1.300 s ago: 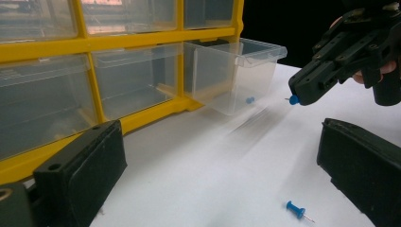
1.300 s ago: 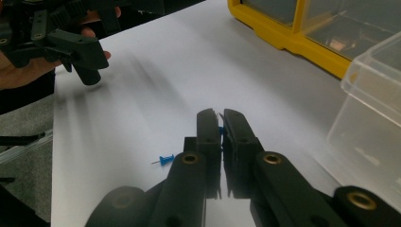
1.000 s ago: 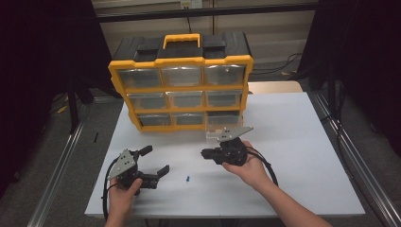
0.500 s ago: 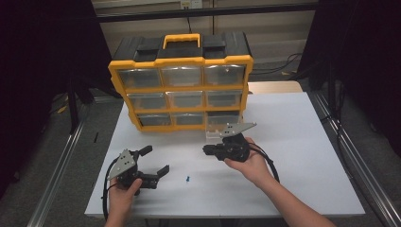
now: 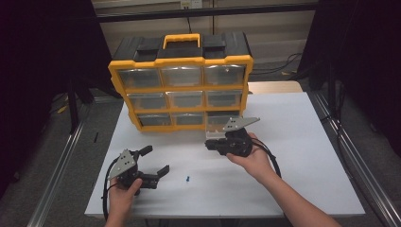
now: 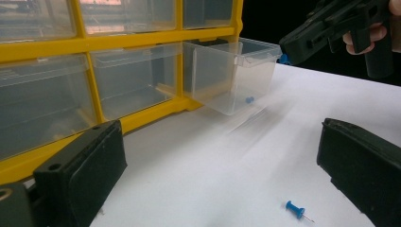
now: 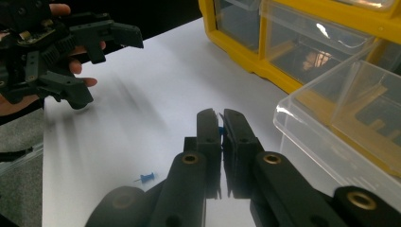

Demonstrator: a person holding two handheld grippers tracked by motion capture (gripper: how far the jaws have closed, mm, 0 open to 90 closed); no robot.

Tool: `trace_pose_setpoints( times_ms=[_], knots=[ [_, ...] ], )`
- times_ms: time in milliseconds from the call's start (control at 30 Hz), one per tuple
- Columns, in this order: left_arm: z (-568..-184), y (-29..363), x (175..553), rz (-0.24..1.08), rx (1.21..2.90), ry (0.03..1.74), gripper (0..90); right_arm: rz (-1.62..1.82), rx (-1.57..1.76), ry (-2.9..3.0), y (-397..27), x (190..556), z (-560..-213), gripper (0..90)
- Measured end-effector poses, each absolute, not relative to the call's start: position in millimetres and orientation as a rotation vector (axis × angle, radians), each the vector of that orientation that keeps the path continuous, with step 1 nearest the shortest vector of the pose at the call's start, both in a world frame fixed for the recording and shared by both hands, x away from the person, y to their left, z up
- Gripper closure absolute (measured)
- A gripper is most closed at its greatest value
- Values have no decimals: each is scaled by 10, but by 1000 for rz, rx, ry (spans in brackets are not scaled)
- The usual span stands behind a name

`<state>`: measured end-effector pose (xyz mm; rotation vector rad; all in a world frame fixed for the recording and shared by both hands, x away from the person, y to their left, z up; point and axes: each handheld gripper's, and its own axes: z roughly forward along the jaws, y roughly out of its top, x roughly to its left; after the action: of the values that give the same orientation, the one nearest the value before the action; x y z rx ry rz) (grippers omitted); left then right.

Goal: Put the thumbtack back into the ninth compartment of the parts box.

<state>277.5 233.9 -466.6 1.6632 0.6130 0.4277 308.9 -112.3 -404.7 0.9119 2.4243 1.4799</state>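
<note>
1. From the high view I see the white tabletop [image 5: 293, 156] carrying a yellow-and-black plastic organiser cabinet with clear drawers [image 5: 182, 87] at its far edge. The bottom drawer on the side toward the right edge, a clear plastic box [image 5: 218, 124], is pulled out over the tabletop. My right hand-held gripper [image 5: 209, 144] hangs just in front of that drawer, near the tabletop's middle. My left hand-held gripper [image 5: 155, 161] rests near the near-left corner, jaws spread wide with nothing between them. A small blue push pin [image 5: 188, 179] lies on the tabletop between the two grippers, closer to the near edge.

2. In the left gripper view, the two black jaws stand well apart, and the blue push pin [image 6: 296, 209] lies on its side on the tabletop between them, touching neither. Beyond, the pulled-out clear drawer [image 6: 236, 75] holds a second blue push pin [image 6: 249, 100] on its floor. The right hand-held gripper [image 6: 289, 53] hovers at the drawer's rim, a speck of blue at its tip.

3. In the right gripper view, my jaws are pinched together on a third small blue push pin [image 7: 221, 129], just beside the open drawer's rim [image 7: 302, 123]. The loose pin [image 7: 148, 177] lies on the tabletop further off, and the left hand-held gripper [image 7: 106, 61] gapes empty toward the far side.
</note>
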Motion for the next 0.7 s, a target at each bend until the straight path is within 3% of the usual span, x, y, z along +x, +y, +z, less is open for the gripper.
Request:
trace_pose_setpoints(
  times_ms=[700],
  knots=[
    [-4668,2343,2785,443,1679,600,20,1473,944,2405,-1179,3192,-3977,869]
  ],
)
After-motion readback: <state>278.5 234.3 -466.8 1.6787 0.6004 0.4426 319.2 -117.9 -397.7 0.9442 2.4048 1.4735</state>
